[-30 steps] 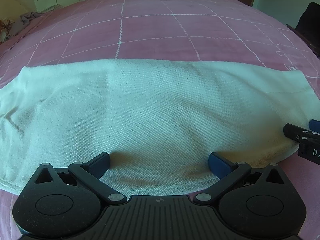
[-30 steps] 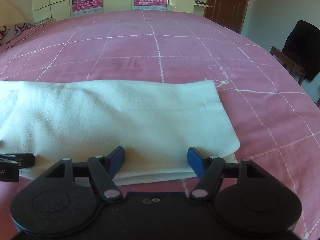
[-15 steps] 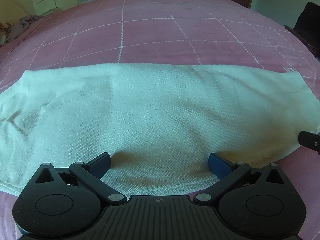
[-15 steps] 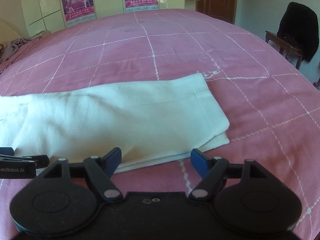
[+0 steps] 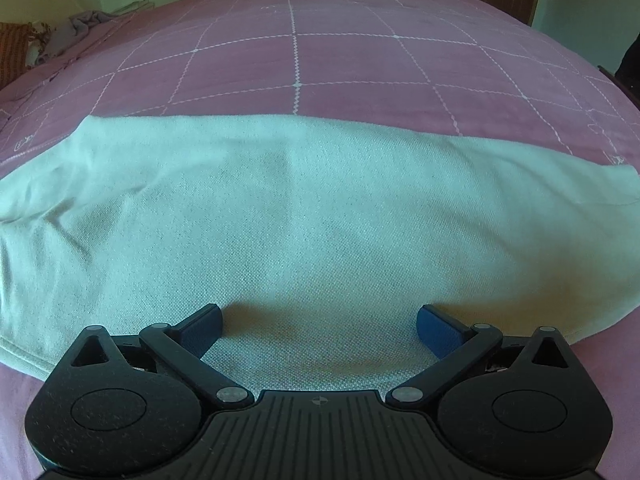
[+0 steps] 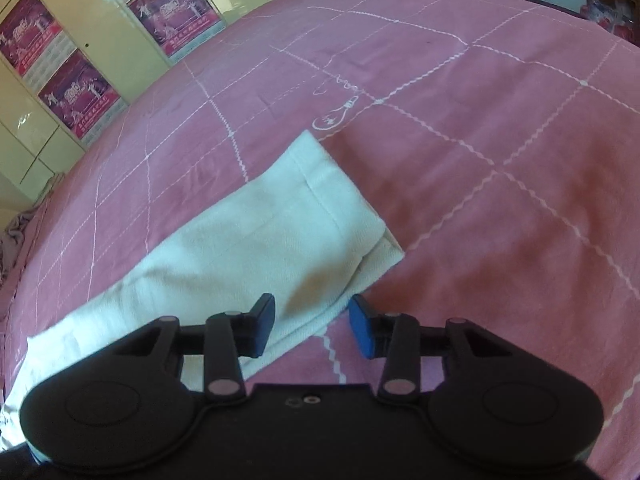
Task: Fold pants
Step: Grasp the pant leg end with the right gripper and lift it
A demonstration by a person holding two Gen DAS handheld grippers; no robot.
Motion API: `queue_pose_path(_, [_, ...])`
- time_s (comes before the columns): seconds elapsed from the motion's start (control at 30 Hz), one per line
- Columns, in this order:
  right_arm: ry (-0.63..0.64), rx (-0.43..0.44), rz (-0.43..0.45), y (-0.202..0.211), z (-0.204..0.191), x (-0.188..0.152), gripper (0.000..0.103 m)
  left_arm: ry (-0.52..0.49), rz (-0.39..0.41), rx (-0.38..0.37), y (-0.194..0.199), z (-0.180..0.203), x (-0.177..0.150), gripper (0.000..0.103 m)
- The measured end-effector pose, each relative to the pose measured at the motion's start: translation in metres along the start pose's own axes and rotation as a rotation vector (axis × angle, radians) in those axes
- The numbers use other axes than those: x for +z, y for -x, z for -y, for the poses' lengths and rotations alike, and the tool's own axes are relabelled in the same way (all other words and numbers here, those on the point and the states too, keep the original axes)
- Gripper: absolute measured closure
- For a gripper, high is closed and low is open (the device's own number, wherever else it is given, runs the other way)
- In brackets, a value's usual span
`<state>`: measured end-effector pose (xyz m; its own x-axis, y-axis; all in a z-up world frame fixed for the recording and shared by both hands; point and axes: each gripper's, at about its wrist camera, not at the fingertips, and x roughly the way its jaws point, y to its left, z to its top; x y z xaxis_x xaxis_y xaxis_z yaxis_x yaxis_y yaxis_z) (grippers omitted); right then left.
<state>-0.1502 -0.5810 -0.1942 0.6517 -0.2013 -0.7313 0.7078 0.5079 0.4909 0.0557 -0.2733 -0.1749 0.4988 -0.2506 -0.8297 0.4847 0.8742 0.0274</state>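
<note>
White pants point(image 5: 320, 216) lie folded lengthwise across the pink checked bed. In the left wrist view my left gripper point(image 5: 319, 326) is open, its blue pads wide apart over the near edge of the cloth, holding nothing. In the right wrist view the leg end of the pants point(image 6: 256, 236) lies diagonally, hem at the upper right. My right gripper point(image 6: 312, 326) is open and tilted, just above the near edge of the leg by the hem corner, holding nothing.
The pink bedspread point(image 6: 500, 168) with white grid lines stretches all around. Cream wardrobe doors with posters point(image 6: 80, 56) stand behind the bed. A crumpled grey cloth point(image 5: 86, 24) lies at the far left of the bed.
My right gripper has lifted off the cloth, swung right and rolled, so the hem end now lies diagonally. My left gripper rose slightly; the right gripper left its view.
</note>
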Motion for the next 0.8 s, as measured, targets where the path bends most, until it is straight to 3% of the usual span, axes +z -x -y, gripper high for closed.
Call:
queue_pose_path(0.07, [-0.014, -0.003, 0.008, -0.008, -0.002, 0.005, 0.065, 0.002, -0.007, 0.019, 0.002, 0.005, 0.000, 0.000])
queue_pose_path(0.13, [-0.044, 0.015, 0.004, -0.013, -0.005, 0.005, 0.089, 0.015, -0.019, 0.021, 0.006, 0.007, 0.000, 0.002])
queue_pose_path(0.17, [-0.048, 0.030, 0.006, -0.014, -0.007, 0.004, 0.093, 0.016, -0.018, 0.017, 0.008, 0.009, 0.000, 0.006])
queue_pose_path(0.27, [0.038, -0.005, 0.032, -0.015, -0.015, 0.000, 0.094, -0.081, 0.021, 0.070, 0.006, 0.024, -0.005, 0.007])
queue_pose_path(0.37, [0.009, -0.010, 0.017, -0.022, -0.006, 0.001, 0.094, -0.032, 0.001, 0.076, 0.001, 0.020, -0.002, 0.002])
queue_pose_path(0.43, [0.029, -0.028, 0.032, -0.017, -0.015, 0.002, 0.094, 0.001, -0.036, 0.039, 0.001, 0.012, 0.005, 0.004])
queue_pose_path(0.53, [0.127, 0.048, 0.104, 0.002, -0.050, 0.005, 0.094, 0.093, -0.061, -0.033, 0.009, -0.019, 0.019, 0.023])
queue_pose_path(0.67, [0.265, 0.164, 0.129, 0.011, -0.115, 0.001, 0.094, 0.216, -0.035, -0.009, 0.021, -0.082, 0.035, 0.023])
queue_pose_path(0.8, [0.408, 0.292, 0.083, 0.003, -0.192, -0.033, 0.094, 0.302, -0.008, 0.040, 0.030, -0.144, 0.035, 0.023])
